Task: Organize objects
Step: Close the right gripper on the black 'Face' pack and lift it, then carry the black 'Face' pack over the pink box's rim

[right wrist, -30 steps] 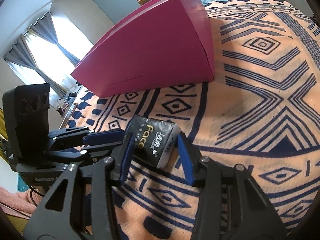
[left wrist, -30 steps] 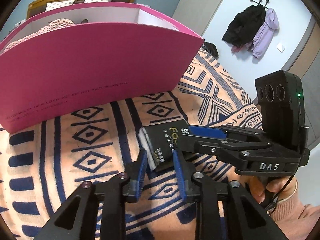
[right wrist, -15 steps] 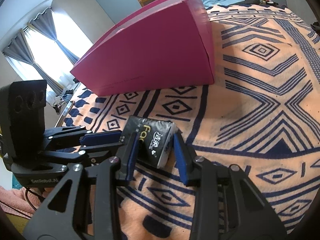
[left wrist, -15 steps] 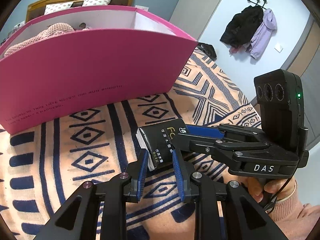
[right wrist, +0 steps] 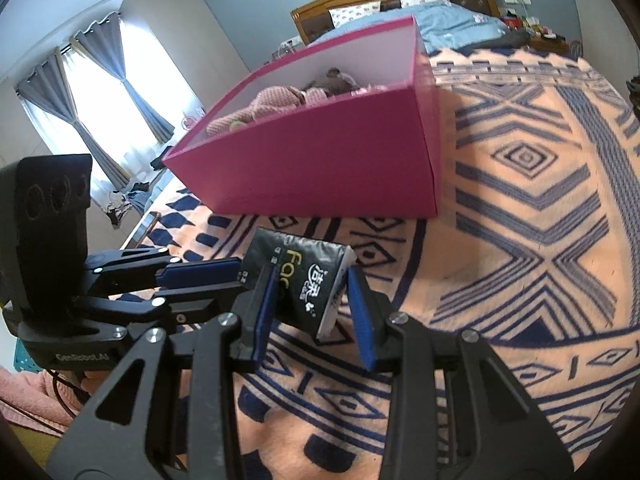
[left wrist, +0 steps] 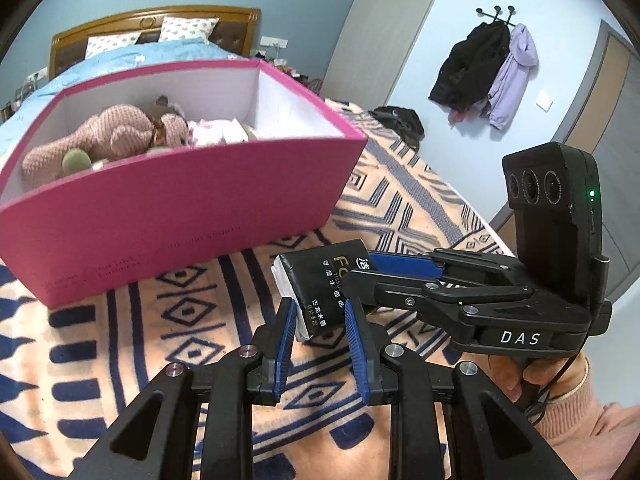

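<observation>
A black tissue pack (left wrist: 320, 280) with a white end hangs just above the patterned blanket (left wrist: 120, 332). My left gripper (left wrist: 320, 312) is shut on its near end. From the right, my right gripper (left wrist: 358, 270) comes in and is shut on the same pack. In the right wrist view the pack (right wrist: 308, 276) sits between the right gripper's (right wrist: 312, 284) blue pads, and the left gripper (right wrist: 242, 278) clamps its left end. Behind stands the open pink box (left wrist: 180, 216), also in the right wrist view (right wrist: 320, 168), with a knitted plush toy (left wrist: 112, 132) inside.
A hand in a pink sleeve (left wrist: 560, 392) holds the right gripper's handle. The bed's wooden headboard (left wrist: 152, 24) and pillows lie beyond the box. Coats (left wrist: 488, 68) hang on wall hooks at the right. A curtained window (right wrist: 100, 100) is at the left.
Both grippers rose together with the tissue pack, which left the blanket. The right gripper's jaws narrowed onto the pack. The box's inside has come into view.
</observation>
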{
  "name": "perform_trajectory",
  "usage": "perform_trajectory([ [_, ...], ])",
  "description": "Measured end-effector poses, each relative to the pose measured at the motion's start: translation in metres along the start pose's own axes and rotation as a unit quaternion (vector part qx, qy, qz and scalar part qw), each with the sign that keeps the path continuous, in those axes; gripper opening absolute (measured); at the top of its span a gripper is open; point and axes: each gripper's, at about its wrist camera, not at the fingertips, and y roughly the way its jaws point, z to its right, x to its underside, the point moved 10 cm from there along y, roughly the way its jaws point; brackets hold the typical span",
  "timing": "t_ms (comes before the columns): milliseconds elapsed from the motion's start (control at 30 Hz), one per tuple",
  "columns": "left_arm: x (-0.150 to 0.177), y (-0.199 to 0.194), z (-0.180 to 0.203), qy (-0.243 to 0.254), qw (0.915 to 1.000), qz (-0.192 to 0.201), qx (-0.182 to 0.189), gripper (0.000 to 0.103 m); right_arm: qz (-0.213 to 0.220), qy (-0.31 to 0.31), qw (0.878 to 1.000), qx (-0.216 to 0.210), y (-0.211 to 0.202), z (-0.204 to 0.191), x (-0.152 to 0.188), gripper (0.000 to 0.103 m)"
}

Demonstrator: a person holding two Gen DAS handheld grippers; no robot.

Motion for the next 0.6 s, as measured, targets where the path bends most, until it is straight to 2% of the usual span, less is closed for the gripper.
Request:
perform_trajectory([
  [600, -0.03, -0.024, 0.005, 0.019, 0.9989, 0.041, -0.01, 0.025, 0.039, -0.034, 0.999, 0.003, -0.02, -0.017, -0.035, 0.039],
])
